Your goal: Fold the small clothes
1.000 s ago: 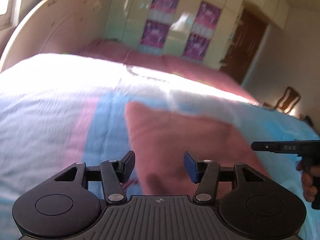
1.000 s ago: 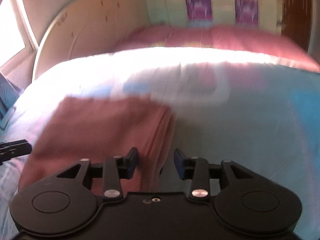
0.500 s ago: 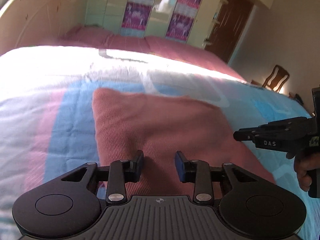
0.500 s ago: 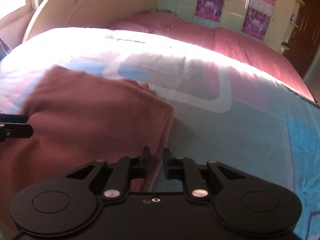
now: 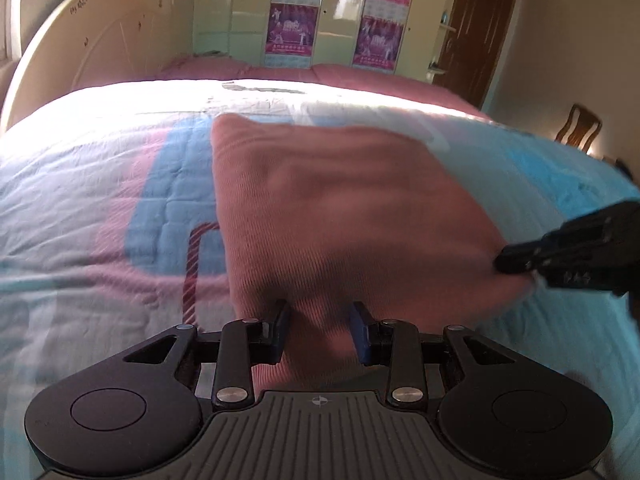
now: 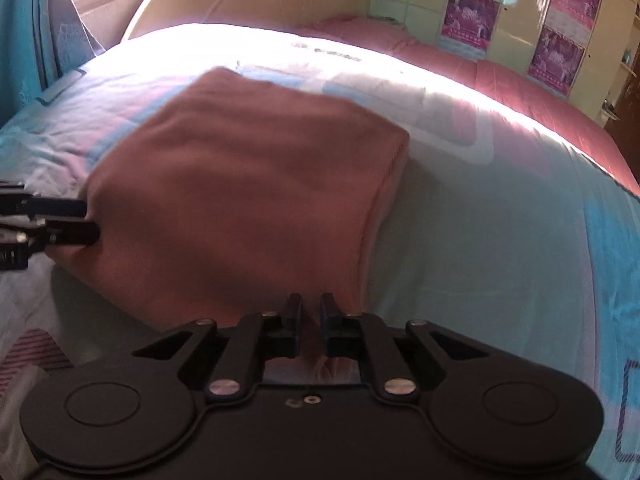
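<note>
The room was a bedroom with a big bed (image 5: 100,168) in the middle. A blanket (image 6: 480,220) with light blue, pink and white patches covered the bed. A pale round headboard (image 5: 92,44) stood at the far end. Behind it were pale green cupboards (image 5: 340,12) with purple posters (image 5: 290,30) on them. A brown door (image 5: 484,32) and a wooden chair (image 5: 578,128) were off to one side.

A reddish-brown cloth (image 5: 340,208) lay on the blanket, near the front of the bed. It looked soft, with thin ribs, and was folded into a thick square shape. The fold on one side looked puffy and round.

The left claw (image 5: 320,330) was partly open. The near edge of the cloth sat between its fingers, but I cannot tell if they pressed on it. The right claw (image 6: 311,330) was almost shut on the near edge of the cloth, with a bit of cloth bunched in the thin gap. In the left view the right claw reached in from the side and touched the cloth's corner.

A second before, both claws were wider open and sat back from the cloth. Now both were closer to it and narrower. The cloth filled more of each view than it did before.
</note>
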{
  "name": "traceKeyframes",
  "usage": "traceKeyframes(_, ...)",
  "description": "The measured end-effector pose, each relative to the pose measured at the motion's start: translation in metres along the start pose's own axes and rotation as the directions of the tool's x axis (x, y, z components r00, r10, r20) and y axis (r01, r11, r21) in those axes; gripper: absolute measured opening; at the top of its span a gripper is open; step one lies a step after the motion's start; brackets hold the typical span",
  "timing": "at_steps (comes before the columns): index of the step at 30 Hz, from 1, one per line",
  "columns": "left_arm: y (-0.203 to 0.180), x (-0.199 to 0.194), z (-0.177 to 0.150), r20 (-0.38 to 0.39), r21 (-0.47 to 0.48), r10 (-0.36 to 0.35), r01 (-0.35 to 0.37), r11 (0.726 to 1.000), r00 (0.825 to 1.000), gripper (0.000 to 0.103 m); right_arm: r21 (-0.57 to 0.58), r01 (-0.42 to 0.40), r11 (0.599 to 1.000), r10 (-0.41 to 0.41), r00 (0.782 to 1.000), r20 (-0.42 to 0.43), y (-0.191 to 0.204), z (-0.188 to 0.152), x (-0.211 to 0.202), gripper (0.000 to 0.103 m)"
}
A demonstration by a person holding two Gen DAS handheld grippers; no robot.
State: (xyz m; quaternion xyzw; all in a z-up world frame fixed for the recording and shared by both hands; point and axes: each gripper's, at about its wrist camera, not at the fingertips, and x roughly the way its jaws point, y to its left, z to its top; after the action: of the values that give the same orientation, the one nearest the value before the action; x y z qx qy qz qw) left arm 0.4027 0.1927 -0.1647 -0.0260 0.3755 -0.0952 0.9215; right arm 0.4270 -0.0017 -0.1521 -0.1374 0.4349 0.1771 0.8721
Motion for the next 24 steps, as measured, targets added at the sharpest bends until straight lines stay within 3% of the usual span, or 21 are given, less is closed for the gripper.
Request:
traceKeyframes(18, -0.021, -0.009, -0.009, 0.013, 0.019, 0.1, -0.1, 0.995, 0.995, 0.034, 0.046, 0.026, 0.999, -0.027, 1.0, 0.014, -0.002, -0.018, 0.001, 0.006)
traceKeyframes(19, -0.022, -0.012, -0.009, 0.02, 0.017, 0.107, -0.108, 0.994, 0.994, 0.034, 0.048, 0.026, 0.999, -0.027, 1.0, 0.015, -0.002, -0.019, -0.001, 0.01)
traceKeyframes(21, -0.025, -0.023, -0.008, 0.037, 0.018, 0.122, -0.123, 0.992, 0.992, 0.034, 0.074, 0.03, 0.997, -0.033, 0.999, 0.043, 0.0, -0.021, -0.013, 0.029)
traceKeyframes(24, -0.032, -0.046, -0.013, 0.062, 0.008, 0.134, -0.134, 0.991, 0.989, 0.034, 0.109, 0.038, 0.993, -0.048, 0.994, 0.1, -0.002, -0.031, -0.042, 0.031)
